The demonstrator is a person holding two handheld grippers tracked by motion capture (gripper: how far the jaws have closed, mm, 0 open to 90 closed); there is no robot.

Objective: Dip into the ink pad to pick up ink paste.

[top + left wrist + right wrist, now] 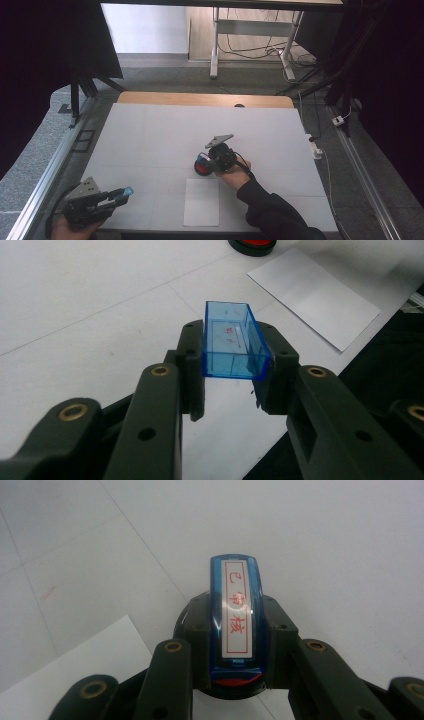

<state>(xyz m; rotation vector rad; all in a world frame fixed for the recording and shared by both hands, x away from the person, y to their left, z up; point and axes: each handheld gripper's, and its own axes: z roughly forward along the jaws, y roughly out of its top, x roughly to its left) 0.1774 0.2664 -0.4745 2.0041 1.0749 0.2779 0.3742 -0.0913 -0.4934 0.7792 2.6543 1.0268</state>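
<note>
My right gripper [236, 611] is shut on a blue stamp [235, 630] that bears a white label with red characters. Under the stamp lies a round black ink pad [189, 619] with a red inside; whether the stamp touches it I cannot tell. In the high view the right gripper [211, 159] is at the table's middle, over the ink pad [201, 165]. At the front left corner my left gripper [121, 194] is shut on a clear blue stamp cap [128, 190]. The cap [232, 340] sits crosswise between the black jaws, above the table.
A white sheet of paper [201, 201] lies near the front edge, just in front of the ink pad, and its corner [95, 665] reaches under the right gripper. The white table [150, 135] has a wooden strip along its far edge. A metal rail [45, 175] runs along the left side.
</note>
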